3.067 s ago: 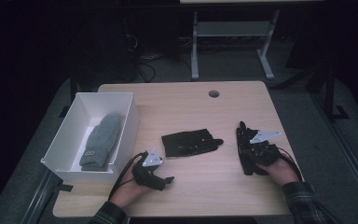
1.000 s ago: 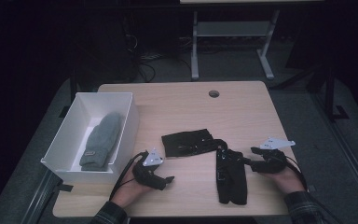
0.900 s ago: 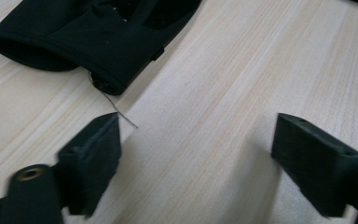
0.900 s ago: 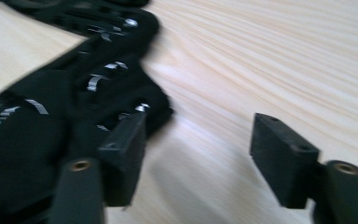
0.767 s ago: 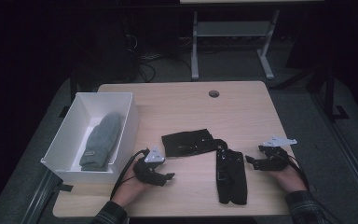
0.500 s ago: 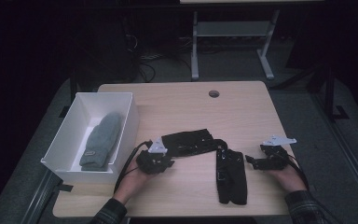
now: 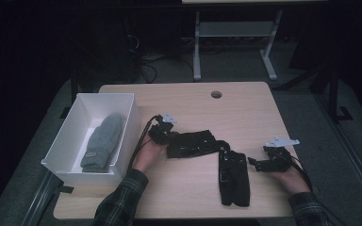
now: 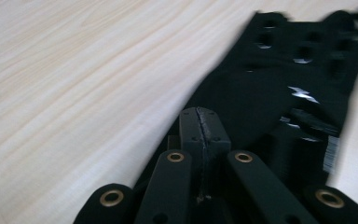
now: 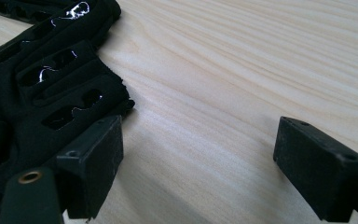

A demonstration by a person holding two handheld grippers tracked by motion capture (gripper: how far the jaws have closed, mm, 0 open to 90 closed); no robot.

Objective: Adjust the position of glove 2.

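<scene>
One grey glove (image 7: 101, 142) is boxed; my left gripper (image 7: 162, 134) pinches a black glove (image 7: 192, 143), right gripper (image 7: 259, 163) spread, second black glove (image 7: 233, 178) remaining.

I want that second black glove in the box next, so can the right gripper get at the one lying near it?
Probably yes. The right gripper has its jaws open beside the near black glove, with bare table between them and nothing in the way.
</scene>
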